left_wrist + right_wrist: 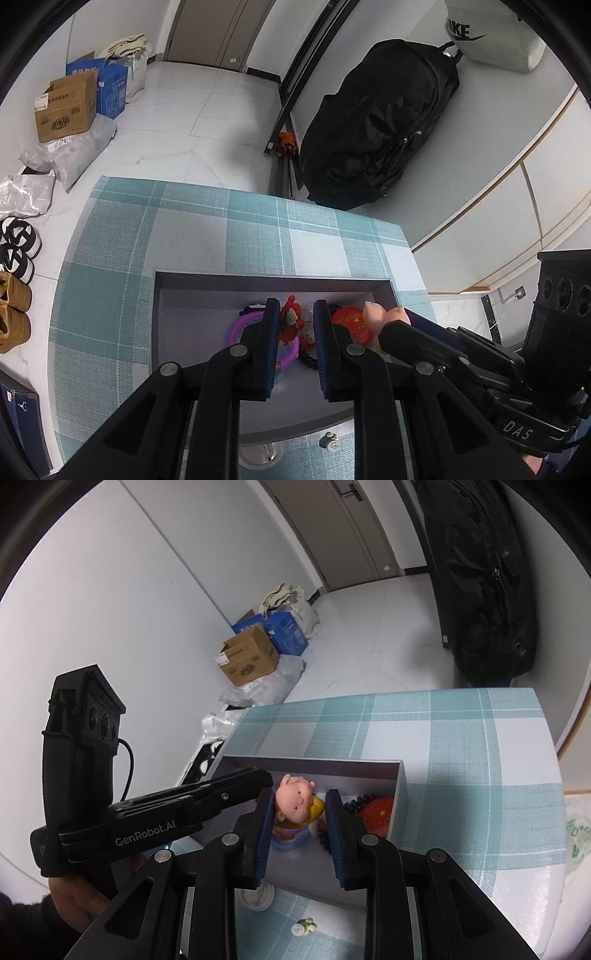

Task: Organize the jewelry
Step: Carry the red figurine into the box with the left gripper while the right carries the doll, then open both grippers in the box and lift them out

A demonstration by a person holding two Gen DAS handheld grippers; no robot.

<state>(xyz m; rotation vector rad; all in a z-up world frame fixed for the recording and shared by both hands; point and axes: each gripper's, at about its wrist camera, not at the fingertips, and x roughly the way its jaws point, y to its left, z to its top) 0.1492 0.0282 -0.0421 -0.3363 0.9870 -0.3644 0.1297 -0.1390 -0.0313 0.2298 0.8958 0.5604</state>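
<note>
A: Right gripper (298, 825) has the pig figure (295, 801) between its jaws — pink head, tiny dark eyes, yellow and purple body on a pale blue base. Pads press its sides, a narrow hold, and it hangs over the open grey box (400, 786) on the table (480, 775).

B: From the left wrist I only get the pig's pink back (384, 315), poking past the right gripper's finger at the box's right side. What I do see better is the heap under it: a purple ring (240, 325), a red doll charm (290, 321), a red pouch with yellow stars (351, 325), dark beads (308, 360).

A: The right view catches the pouch and beads only at the box's right wall, but it shows the pig's face full on. It also shows the left gripper (258, 775) from the side, reaching in from the left, tips over the box's far left corner.

B: Left gripper (295, 332) jaws are at their narrowest, nothing held; the charm just shows through the gap.

A: Both point steeply down into the box. Near edge of the table: a small pearl piece (304, 927) and a white round lid (255, 897), outside the box.

B: A hand (77, 901) grips the left handle, lower left.
</note>
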